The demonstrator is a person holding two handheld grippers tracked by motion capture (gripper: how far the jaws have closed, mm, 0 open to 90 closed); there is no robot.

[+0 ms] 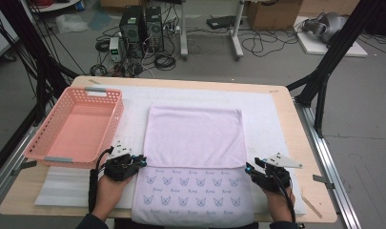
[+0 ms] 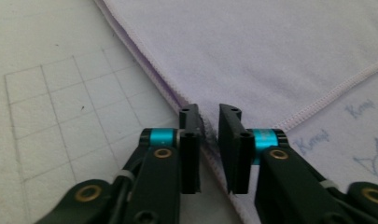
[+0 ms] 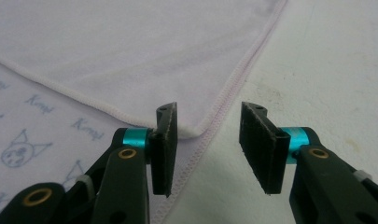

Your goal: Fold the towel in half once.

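Both hands come in at the near edge of the table (image 1: pixel 281 102), each one holding a claw at a side of the towel (image 1: pixel 194 136).

This lilac towel lies flat in the middle of the white grid mat (image 1: pixel 267 114). Its far part is folded toward the person, so the plain side sits on top. A strip with little cat faces (image 1: pixel 190 181) shows near the person and hangs a bit over the near edge.

At the towel's left side, the left gripper (image 2: pixel 209 149) has its jaws nearly pressed together. The towel's stitched edge (image 2: pixel 144 65) runs into the thin gap between them. It looks pinched, but I cannot tell if both layers are caught.

At the towel's right side, the right gripper (image 3: pixel 210 147) has its jaws spread. The folded corner (image 3: pixel 196 130) sits just by its left pad (image 3: pixel 165 149). Nothing is pinched there yet.

To do this well, I think the right claw should slide in until the corner is between its pads, then squeeze. Both claws should grab both layers. Then they should lift together and move evenly, so the towel stays straight.

Off at the mat's left edge, a pink basket (image 1: pixel 109 121) sits well apart from the towel.
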